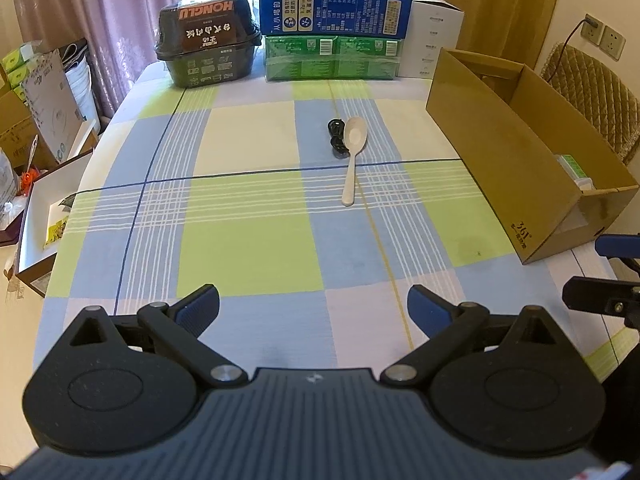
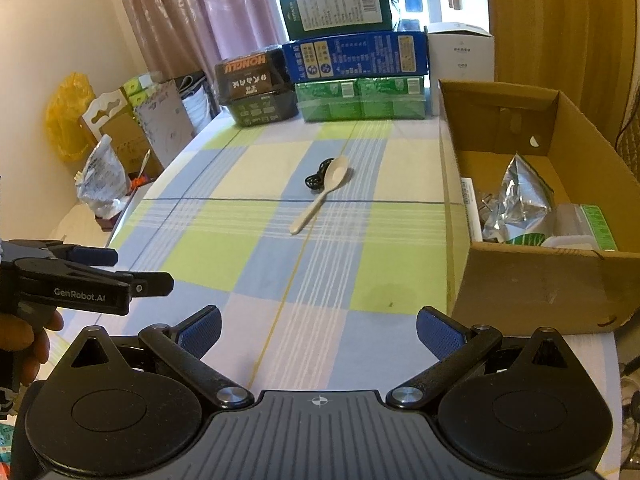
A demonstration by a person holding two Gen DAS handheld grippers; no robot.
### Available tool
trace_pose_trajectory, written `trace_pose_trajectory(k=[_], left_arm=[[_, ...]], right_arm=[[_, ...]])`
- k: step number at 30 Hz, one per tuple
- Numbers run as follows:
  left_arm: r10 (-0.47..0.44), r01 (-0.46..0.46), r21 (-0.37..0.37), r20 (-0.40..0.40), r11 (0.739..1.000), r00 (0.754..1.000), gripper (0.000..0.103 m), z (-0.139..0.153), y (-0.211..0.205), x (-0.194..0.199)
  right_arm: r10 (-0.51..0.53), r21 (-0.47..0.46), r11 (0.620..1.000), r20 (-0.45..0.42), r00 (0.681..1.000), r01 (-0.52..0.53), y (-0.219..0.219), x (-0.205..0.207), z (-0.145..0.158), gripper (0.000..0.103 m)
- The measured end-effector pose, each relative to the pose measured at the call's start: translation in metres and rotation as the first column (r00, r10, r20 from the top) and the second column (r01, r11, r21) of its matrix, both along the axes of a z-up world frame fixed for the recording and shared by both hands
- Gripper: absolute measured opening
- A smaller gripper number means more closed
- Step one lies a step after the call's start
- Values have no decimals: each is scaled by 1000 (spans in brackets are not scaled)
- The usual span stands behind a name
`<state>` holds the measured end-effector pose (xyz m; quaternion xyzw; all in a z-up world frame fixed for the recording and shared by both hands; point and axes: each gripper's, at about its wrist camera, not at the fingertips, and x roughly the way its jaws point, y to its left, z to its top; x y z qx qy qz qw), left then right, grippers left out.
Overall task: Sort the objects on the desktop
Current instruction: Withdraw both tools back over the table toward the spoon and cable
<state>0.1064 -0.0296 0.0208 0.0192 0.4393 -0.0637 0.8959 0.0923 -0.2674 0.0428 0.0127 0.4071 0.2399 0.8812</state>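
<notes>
Cardboard box (image 2: pixel 524 280): open-topped, on the table's right side; already holds a foil pouch (image 2: pixel 520 196) and a few small packs.
Spoon (image 1: pixel 353 156): pale, lying mid-table on the checked cloth (image 1: pixel 248 248), bowl toward the far end, handle pointing back toward the grippers.
Cable (image 1: pixel 337 139): small black coil, touching the left side of the spoon's bowl.
Left gripper (image 1: pixel 313 306): jaws spread wide, nothing between them, low over the near edge of the table.
Right gripper (image 2: pixel 318 330): jaws likewise wide and empty, just beside the box's near corner.
Step in hand: judged to be the reach for the spoon or cable; neither is lifted yet.
Doing it well: the handle end lies clear of the cable, so closing across the handle should lift the spoon alone. A grip at the bowl risks dragging the coil along.
Open room: bare cloth between both grippers and the spoon; a straight approach meets nothing.
Edges: the box wall stands tall on the right, so a carried item must rise over its rim. Stacked cartons (image 1: pixel 334 36) close off the far end, well apart from the spoon.
</notes>
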Motion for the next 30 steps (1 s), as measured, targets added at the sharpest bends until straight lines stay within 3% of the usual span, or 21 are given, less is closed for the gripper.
trace_pose_trajectory(k=[9, 15, 21, 30], left_arm=[[-12, 13, 22, -2, 1000, 1000, 99, -3, 10, 17], [-20, 20, 27, 4, 999, 1000, 99, -5, 19, 50], [-52, 51, 44, 13, 998, 999, 99, -16, 24, 88], [-64, 63, 47, 15, 997, 998, 98, -47, 38, 150]], right_arm=[[27, -17, 1000, 29, 999, -27, 23, 25, -2, 101], [42, -40, 998, 68, 997, -40, 49, 66, -9, 101], [40, -57, 998, 62, 997, -36, 71, 115, -36, 100], [33, -31, 999, 0, 999, -33, 98, 179, -86, 58]])
